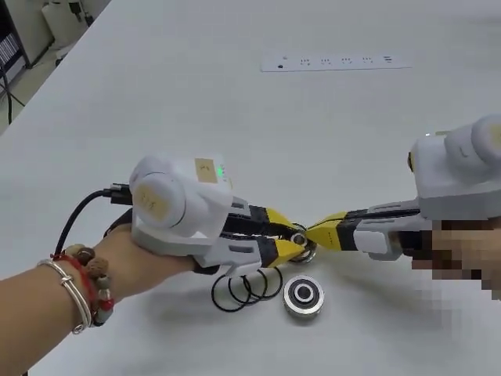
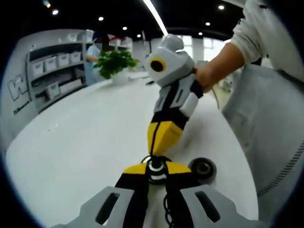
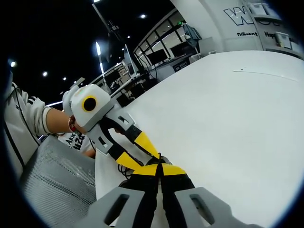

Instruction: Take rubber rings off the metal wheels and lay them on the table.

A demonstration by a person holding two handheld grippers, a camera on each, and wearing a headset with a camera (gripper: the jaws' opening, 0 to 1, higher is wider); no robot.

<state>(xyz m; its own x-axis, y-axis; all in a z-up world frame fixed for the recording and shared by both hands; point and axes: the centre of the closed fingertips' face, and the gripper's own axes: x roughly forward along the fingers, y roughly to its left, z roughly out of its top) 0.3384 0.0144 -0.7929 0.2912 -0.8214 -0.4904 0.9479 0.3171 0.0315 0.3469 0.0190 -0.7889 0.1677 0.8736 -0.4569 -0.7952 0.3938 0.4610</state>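
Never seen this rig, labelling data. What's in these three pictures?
No robot: a person holds a two-jaw gripper in each hand. One picture comes from a headset camera looking down at the white table; the two round ones come from a camera on each gripper, looking along its yellow-tipped jaws. The left gripper is shut on a small silver metal wheel. The right gripper has its jaws closed at that wheel; what they pinch is too small to tell. On the table lie thin black rubber rings, a second metal wheel lying flat, and a white power strip further back.
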